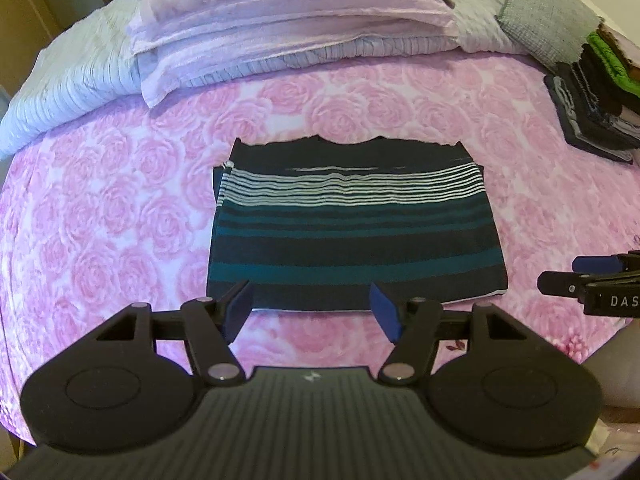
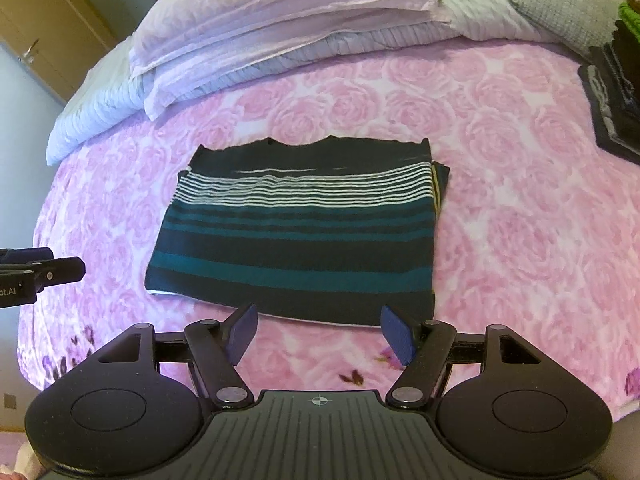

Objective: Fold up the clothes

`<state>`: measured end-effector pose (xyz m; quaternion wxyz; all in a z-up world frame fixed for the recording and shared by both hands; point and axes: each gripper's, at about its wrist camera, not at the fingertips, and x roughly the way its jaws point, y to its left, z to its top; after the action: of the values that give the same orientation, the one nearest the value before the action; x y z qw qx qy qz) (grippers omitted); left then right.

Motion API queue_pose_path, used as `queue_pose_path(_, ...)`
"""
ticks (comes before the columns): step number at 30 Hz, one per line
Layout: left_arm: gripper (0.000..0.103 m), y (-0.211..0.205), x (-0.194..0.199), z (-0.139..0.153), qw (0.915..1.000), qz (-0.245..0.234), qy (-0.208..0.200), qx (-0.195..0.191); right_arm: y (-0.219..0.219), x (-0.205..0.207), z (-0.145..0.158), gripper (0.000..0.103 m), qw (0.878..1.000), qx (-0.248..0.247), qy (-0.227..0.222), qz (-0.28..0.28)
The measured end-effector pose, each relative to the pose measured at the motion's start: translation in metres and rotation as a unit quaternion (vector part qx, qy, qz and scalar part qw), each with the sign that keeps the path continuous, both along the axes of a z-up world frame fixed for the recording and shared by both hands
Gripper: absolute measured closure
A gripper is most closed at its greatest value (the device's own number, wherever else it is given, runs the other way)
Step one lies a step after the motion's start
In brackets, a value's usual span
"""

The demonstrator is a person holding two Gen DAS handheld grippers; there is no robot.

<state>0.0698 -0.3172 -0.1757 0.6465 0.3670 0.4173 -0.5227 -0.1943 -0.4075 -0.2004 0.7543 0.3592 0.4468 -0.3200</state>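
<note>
Lying flat on the rose-patterned bed, the striped garment is seen already folded into a rough rectangle, its stripes and long axis running crosswise to both claws, its near hem turned toward them. At the left, the left claw is held just short of that near hem, its blue pads spread with nothing between them; the hem's left portion is framed by the gap, and the garment stretches away ahead of and slightly right of it. No contact with the cloth is seen. Further right, the right claw is likewise spread and empty, poised just before the hem's right portion, with the garment lying ahead and slightly left. Each claw is thus placed near its own end of the near edge, neither clearly closer than the other. A further fold, if intended, is judged to depend on the near hem being pinched at both ends and carried away toward the far edge. At far right, a stack of folded clothes is seen well apart from the garment.
</note>
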Motion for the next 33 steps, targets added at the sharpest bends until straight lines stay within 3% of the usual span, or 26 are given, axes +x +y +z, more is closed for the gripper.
queue_pose_path(8,0.042,-0.002,0.015,-0.027,0.9991,0.028,0.017,0.028,-0.018,-0.007,-0.026,0.038,1.000,0.018,-0.003,-0.008)
queue_pose_path(15,0.042,-0.007,0.055,-0.072,0.9983,0.049,0.017,0.027,-0.041,-0.034,-0.075,0.038,0.998,0.018,-0.023,-0.064)
queue_pose_path(18,0.047,-0.015,0.072,-0.100,0.9987,0.041,0.021,0.019,-0.054,-0.048,-0.106,0.038,0.995,0.012,-0.037,-0.097)
queue_pose_path(23,0.065,-0.038,0.098,-0.153,0.9982,0.034,0.048,0.016,-0.083,-0.062,-0.156,0.038,0.990,0.006,-0.053,-0.131)
queue_pose_path(33,0.074,-0.076,0.155,-0.229,0.9927,0.032,0.115,-0.020,-0.140,-0.078,-0.245,0.038,0.972,0.071,-0.161,-0.158)
